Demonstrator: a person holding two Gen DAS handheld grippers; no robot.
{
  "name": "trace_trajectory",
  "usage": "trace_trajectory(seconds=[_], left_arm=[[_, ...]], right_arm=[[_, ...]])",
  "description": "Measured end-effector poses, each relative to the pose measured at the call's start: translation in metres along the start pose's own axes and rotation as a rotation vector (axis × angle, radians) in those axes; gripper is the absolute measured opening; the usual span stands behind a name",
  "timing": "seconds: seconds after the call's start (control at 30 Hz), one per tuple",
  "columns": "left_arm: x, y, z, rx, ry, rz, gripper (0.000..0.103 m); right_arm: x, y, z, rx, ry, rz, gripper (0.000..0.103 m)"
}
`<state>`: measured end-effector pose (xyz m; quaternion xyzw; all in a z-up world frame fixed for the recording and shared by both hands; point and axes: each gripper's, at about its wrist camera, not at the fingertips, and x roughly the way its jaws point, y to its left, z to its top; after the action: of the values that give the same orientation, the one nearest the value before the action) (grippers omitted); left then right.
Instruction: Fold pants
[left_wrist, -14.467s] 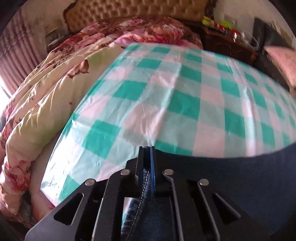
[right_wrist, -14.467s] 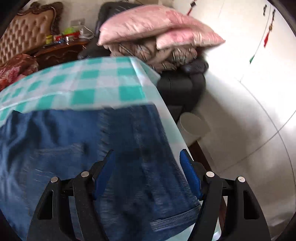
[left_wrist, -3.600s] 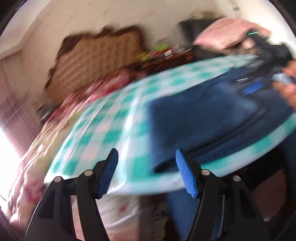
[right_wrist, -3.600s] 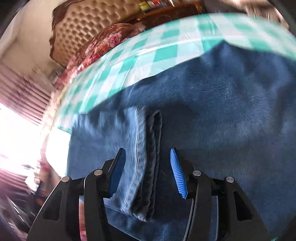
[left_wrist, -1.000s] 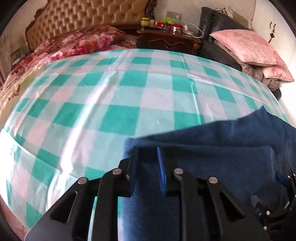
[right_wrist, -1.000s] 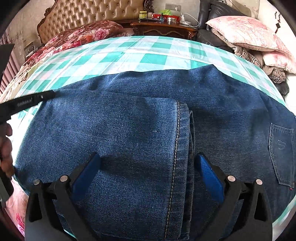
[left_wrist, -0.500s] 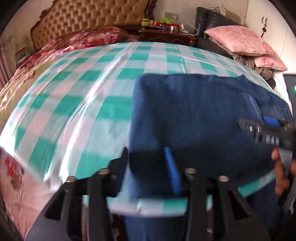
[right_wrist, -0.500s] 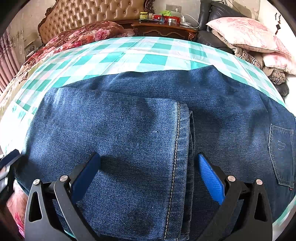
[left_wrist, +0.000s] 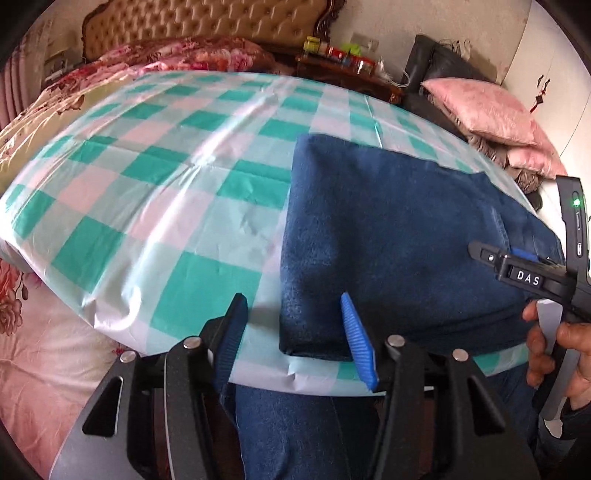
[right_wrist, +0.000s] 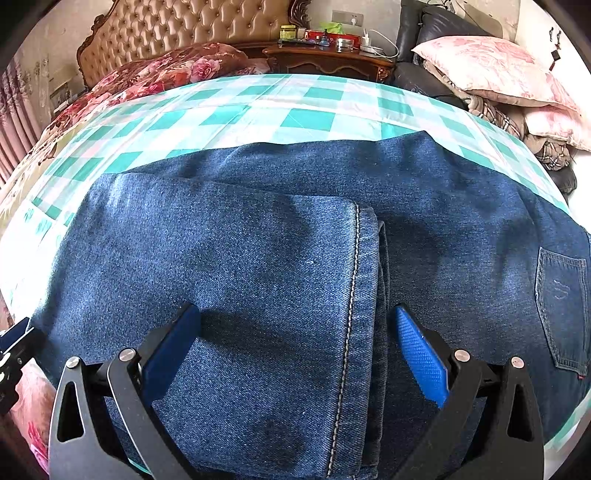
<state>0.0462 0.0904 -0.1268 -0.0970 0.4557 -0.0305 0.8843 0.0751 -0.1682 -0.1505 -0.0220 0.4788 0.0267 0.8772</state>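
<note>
The pants (right_wrist: 258, 277), dark blue denim with a grainy weave, are lying folded on a glossy green, pink and white checked tablecloth (left_wrist: 155, 192), filling the centre and lower part of the right wrist view. A leg hem with pale double stitching is running down the middle of that frame, and a stitched back pocket (right_wrist: 561, 306) is sitting at the right edge.

The right gripper (right_wrist: 295, 343) is hovering with its ribbed blue pads spread wide above the denim, gripping nothing. At the right edge of the left wrist view, its black body is showing a white "DAS" label (left_wrist: 528, 277).

The left gripper (left_wrist: 295, 332) is standing about half open at the lower centre of its frame, its jaws framing the folded corner without pressing it.
</note>
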Motion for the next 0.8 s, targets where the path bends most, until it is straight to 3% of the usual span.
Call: trace_trajectory(seconds=[0.27, 0.4, 0.43, 0.47, 0.5, 0.7, 0.77, 0.8], left_arm=[[-0.007, -0.006, 0.005, 0.008, -0.038, -0.020, 0.052], [0.006, -0.004, 0.007, -0.021, 0.001, -0.018, 0.052], [0.006, -0.004, 0.007, -0.025, -0.005, -0.024, 0.049], [0.006, -0.004, 0.007, -0.027, 0.002, -0.050, 0.038], [0.006, -0.003, 0.007, -0.039, 0.007, -0.074, 0.033], [0.002, 0.009, 0.007, -0.111, -0.010, -0.137, 0.021], [-0.003, 0.010, 0.008, -0.115, -0.026, -0.156, 0.019], [-0.005, 0.010, 0.009, -0.116, -0.032, -0.162, 0.019]], right_arm=[[-0.001, 0.001, -0.001, 0.002, -0.002, -0.003, 0.098], [-0.001, 0.001, -0.001, 0.000, -0.001, -0.003, 0.098], [0.000, 0.001, 0.000, 0.000, 0.001, -0.002, 0.098], [0.000, 0.001, 0.000, 0.000, 0.002, -0.002, 0.098], [0.000, 0.001, 0.000, 0.001, 0.002, -0.002, 0.098], [0.000, -0.002, 0.006, 0.002, 0.042, 0.004, 0.098], [-0.008, -0.003, 0.013, -0.002, 0.050, -0.070, 0.098], [-0.020, -0.003, 0.020, -0.006, 0.012, -0.124, 0.098]])
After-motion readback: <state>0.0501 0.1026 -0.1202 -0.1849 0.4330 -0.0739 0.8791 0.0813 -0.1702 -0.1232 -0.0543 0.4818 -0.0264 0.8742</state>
